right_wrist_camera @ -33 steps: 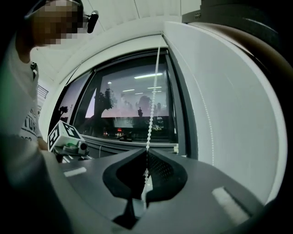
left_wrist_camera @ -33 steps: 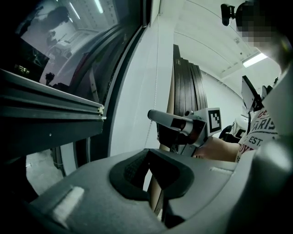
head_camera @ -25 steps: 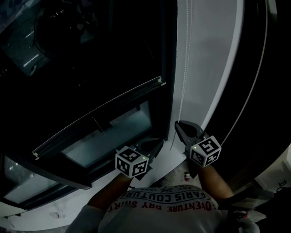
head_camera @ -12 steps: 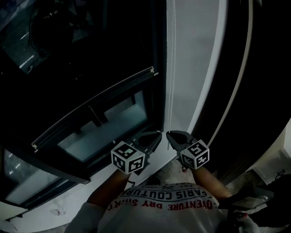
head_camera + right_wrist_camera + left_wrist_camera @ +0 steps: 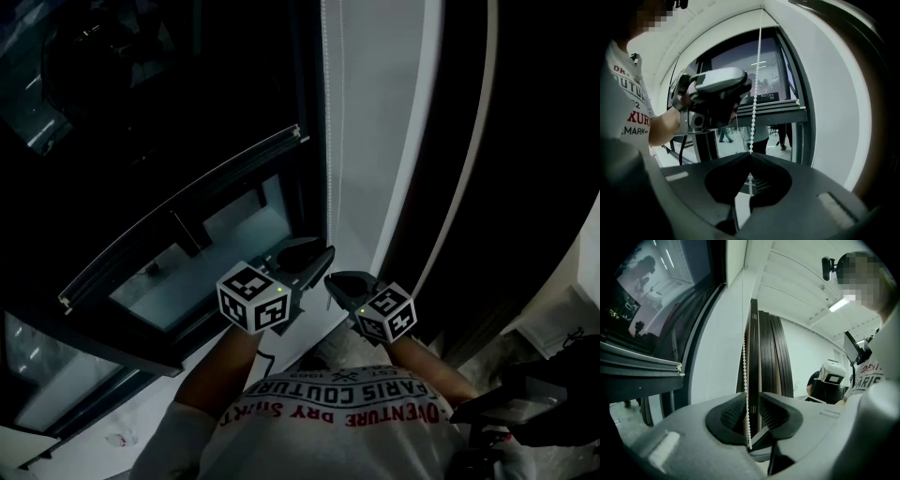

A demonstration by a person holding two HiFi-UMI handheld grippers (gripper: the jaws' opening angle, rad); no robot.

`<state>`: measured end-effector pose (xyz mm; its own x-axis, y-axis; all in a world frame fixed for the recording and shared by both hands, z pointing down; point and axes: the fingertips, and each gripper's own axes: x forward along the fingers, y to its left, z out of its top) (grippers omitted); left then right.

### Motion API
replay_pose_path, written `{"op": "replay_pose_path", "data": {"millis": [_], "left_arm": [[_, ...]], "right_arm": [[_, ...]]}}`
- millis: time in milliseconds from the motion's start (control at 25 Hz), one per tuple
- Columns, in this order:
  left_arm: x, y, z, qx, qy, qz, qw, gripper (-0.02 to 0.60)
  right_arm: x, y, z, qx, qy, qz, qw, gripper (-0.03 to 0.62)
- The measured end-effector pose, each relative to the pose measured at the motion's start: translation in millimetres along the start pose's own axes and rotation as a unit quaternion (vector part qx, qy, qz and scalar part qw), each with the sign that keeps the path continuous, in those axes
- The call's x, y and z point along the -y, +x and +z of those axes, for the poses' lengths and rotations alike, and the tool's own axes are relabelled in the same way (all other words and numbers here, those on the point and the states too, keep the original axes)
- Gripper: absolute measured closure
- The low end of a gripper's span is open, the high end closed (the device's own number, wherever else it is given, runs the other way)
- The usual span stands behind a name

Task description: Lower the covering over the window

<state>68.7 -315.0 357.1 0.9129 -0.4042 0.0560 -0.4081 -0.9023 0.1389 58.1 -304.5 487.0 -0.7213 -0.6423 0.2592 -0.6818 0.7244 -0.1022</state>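
The window (image 5: 234,239) fills the left, its covering (image 5: 169,183) part-way down, with the bottom rail (image 5: 178,220) slanting across the glass. The left tool (image 5: 751,411) has just been opening, its jaws apart around the bead chain (image 5: 744,357). The right tool (image 5: 751,156) pinches that chain tight.

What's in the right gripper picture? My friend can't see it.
The right claw is shut on a white bead chain that hangs straight down from the top. Behind it is a window with the blind's bar partway down, beside a white wall.
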Motion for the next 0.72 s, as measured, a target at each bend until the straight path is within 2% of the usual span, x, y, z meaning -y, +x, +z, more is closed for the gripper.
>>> {"op": "replay_pose_path", "data": {"millis": [80,320,520,600,720], "left_arm": [[0.0,3.7,8.1,-0.001,0.003,-0.011,0.9999,0.485],[-17.8,16.1,35.4,0.010,0.019,-0.024,0.9995,0.485],[-33.5,28.1,53.1,0.001,0.008,-0.034,0.9994,0.491],[-39.1,29.9,54.3,-0.012,0.007,-0.030,0.9995,0.560],[-42.3,28.5,52.6,-0.019,0.015,-0.022,0.9995,0.561]], "right_arm": [[-2.0,0.2,0.0,-0.003,-0.002,0.000,1.000,0.586],[0.3,10.8,-0.9,0.000,0.008,0.005,1.000,0.586],[3.6,27.9,1.0,-0.002,0.029,0.012,0.999,0.586],[6.6,32.8,2.6,-0.005,0.024,0.009,1.000,0.586],[9.3,33.0,1.7,-0.002,0.030,0.006,1.000,0.586]]}}
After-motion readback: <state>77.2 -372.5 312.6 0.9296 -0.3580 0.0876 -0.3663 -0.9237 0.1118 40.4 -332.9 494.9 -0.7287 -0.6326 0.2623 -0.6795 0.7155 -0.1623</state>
